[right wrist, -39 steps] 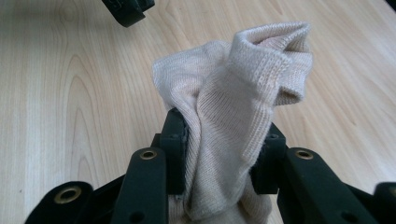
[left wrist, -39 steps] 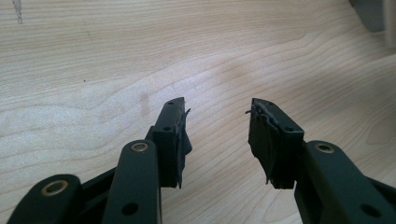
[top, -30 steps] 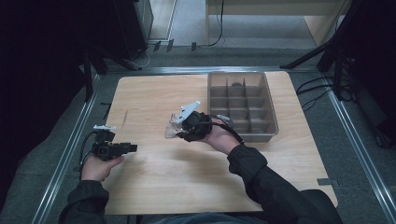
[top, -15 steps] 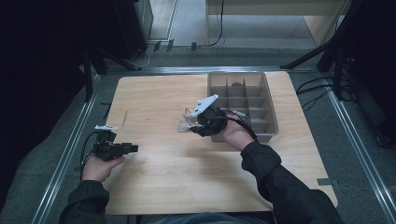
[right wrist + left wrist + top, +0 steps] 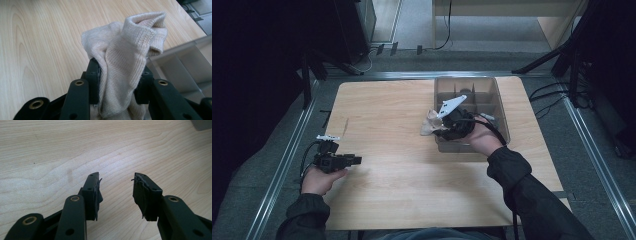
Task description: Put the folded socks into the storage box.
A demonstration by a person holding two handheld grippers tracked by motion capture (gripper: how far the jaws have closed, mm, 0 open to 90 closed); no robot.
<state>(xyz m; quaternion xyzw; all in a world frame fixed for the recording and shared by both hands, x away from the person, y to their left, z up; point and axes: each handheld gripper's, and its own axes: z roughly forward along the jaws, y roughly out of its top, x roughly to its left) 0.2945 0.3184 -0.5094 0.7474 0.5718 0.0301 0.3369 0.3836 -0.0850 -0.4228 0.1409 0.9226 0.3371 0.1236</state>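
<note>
A bunched beige knitted sock (image 5: 125, 57) is clamped between the two black jaws of my right gripper (image 5: 117, 82), its cuff sticking up past the tips. From above, the sock (image 5: 430, 123) pokes out left of the right gripper (image 5: 443, 126), which hangs over the near left corner of a grey divided bin (image 5: 497, 95). My left gripper (image 5: 354, 160) rests low at the table's left edge. Its jaws stand apart with bare wood between them (image 5: 116, 195).
The grey bin holds several compartments and sits at the table's far right; its corner (image 5: 180, 62) lies just right of the sock. A metal frame rail (image 5: 282, 165) runs along the table's left side. Cables trail from both grippers.
My right gripper has carried the sock rightward and away from the person, from mid-table to the bin's near left corner. The left gripper has stayed put.
</note>
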